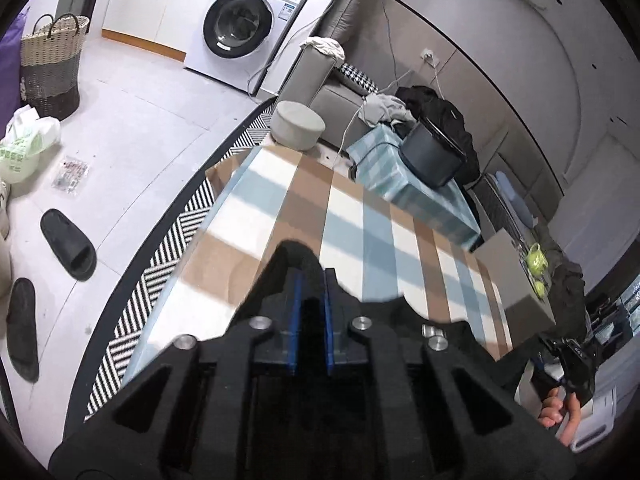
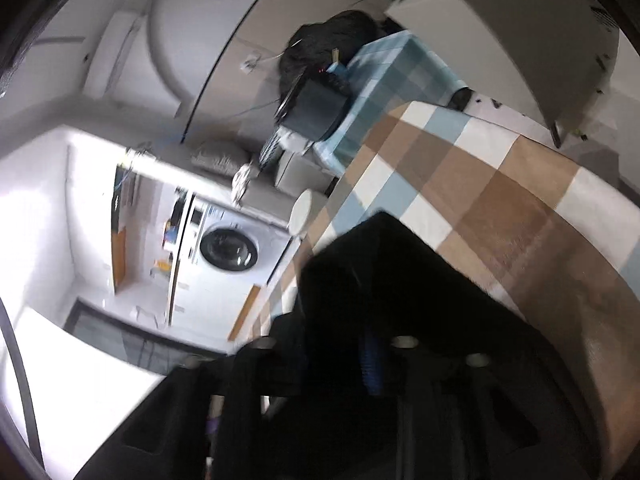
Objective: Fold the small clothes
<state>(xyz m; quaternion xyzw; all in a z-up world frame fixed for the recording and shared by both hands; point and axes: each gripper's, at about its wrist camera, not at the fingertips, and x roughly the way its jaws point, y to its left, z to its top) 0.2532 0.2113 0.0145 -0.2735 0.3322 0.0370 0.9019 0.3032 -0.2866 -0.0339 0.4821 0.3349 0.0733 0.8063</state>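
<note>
My left gripper (image 1: 310,276) is shut on a black garment (image 1: 296,254) that bunches over its fingertips, held above the checked tablecloth (image 1: 360,216). The same black cloth stretches right (image 1: 460,332) toward my right gripper (image 1: 572,364), which a hand holds at the table's right edge. In the right wrist view, which is tilted and blurred, my right gripper (image 2: 370,280) is shut on the black garment (image 2: 360,248), which covers its fingertips above the tablecloth (image 2: 500,192).
A black pot (image 1: 432,152) stands on a teal-checked box at the table's far end. A grey stool (image 1: 296,124), sofa, washing machine (image 1: 244,24), woven basket (image 1: 52,64) and slippers (image 1: 68,248) lie beyond. A grey box (image 1: 516,280) sits right.
</note>
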